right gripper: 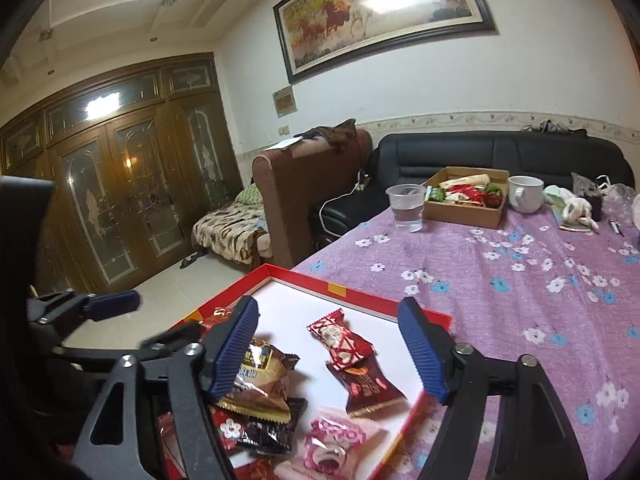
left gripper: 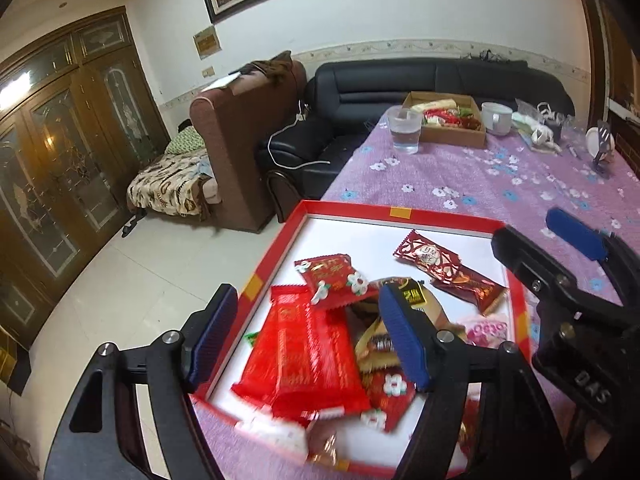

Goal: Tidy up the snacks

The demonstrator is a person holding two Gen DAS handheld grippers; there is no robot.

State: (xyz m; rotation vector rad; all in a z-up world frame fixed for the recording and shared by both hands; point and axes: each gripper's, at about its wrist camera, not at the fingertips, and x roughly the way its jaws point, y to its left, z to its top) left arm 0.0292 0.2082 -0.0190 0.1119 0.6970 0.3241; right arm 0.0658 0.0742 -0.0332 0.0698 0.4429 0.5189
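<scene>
A red-rimmed tray [left gripper: 394,213] with a white floor sits at the near corner of the table and holds several wrapped snacks. My left gripper [left gripper: 308,340] is open above it, over a bright red wrapped bar [left gripper: 304,350]. A dark red candy bar [left gripper: 450,266] lies at the tray's far right. My right gripper [right gripper: 330,350] is open above the same tray [right gripper: 338,289], straddling that dark red bar [right gripper: 352,354]. A gold-brown snack packet [right gripper: 260,380] lies by its left finger and a pink packet [right gripper: 332,442] lies near the front.
A purple flowered cloth [right gripper: 520,280] covers the table. At the far end stand a cardboard box of snacks [right gripper: 466,196], a clear plastic cup of water [right gripper: 407,207] and a white mug [right gripper: 525,193]. Small clutter lies at the far right. Sofas stand beyond.
</scene>
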